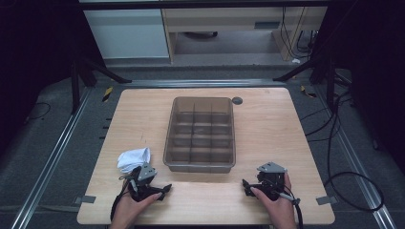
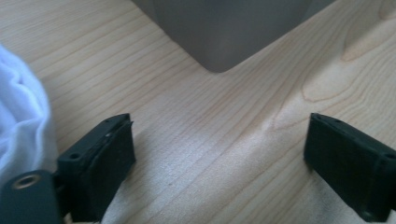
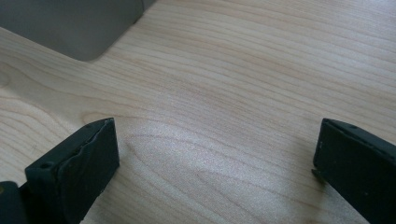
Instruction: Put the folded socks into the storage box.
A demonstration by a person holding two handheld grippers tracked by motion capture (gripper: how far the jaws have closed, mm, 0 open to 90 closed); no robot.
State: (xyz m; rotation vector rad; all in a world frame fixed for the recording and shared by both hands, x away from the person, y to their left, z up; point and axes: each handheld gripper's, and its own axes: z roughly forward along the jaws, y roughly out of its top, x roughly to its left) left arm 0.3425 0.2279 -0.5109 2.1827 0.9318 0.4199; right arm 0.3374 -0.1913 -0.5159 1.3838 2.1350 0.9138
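Left gripper resting near the tabletop's front edge, jaws spread wide, nothing between them. Right gripper likewise released and empty, toward the front right. White cloth crumpled near the front left, just beside the left gripper; seen at the left margin of the left gripper view. Grey compartment tray at centre, 12 cells apparently vacant. Judged advisable: swing left jaws over the cloth's bunched middle, descend squarely, pinch several folds, avoid nudging the tray wall.
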